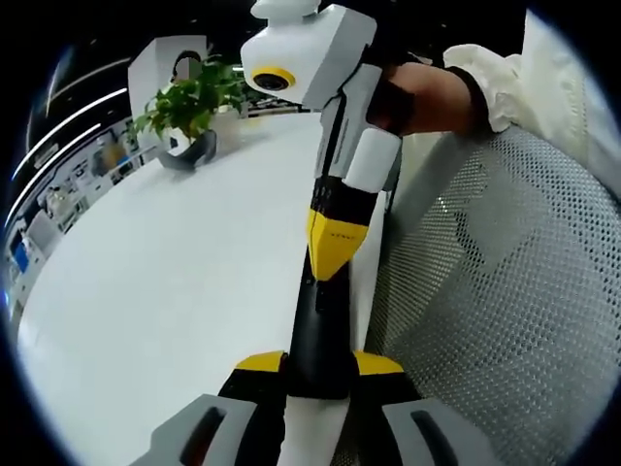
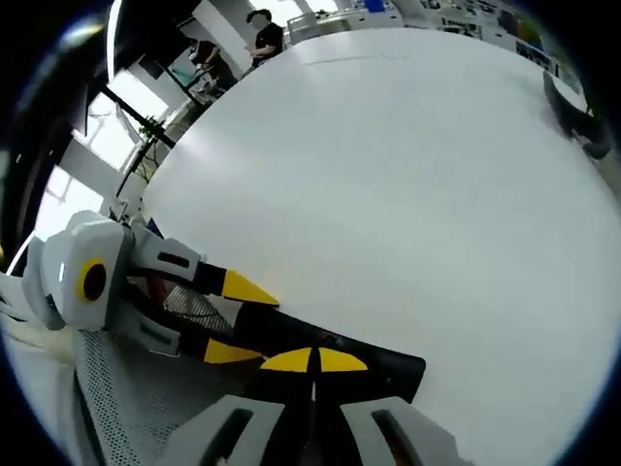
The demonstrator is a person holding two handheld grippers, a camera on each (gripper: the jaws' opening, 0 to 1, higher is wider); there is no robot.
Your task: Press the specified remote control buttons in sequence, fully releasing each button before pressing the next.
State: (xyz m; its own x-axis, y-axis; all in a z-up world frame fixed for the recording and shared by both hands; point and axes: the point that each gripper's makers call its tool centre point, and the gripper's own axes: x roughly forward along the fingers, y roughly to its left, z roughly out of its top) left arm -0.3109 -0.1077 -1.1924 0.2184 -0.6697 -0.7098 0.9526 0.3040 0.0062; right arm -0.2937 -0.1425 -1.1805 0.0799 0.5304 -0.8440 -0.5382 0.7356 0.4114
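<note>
A black remote control (image 1: 320, 325) is held lengthwise over the edge of the white table (image 1: 175, 272). My left gripper (image 1: 320, 365) is shut on its near end, one yellow tip on each side. My right gripper (image 1: 331, 262) comes down from the top of the left gripper view, jaws together, its yellow tips against the remote's upper face. In the right gripper view my right gripper (image 2: 315, 361) is shut with its tips on the remote (image 2: 383, 367). There the left gripper (image 2: 240, 320) clamps the remote's left end. The buttons are hidden.
A potted plant (image 1: 194, 112) stands at the table's far end. A grey mesh chair back (image 1: 505, 291) lies close on the right, beside the table edge. A hand in a white sleeve (image 1: 432, 97) holds the right gripper. People stand far off (image 2: 262, 34).
</note>
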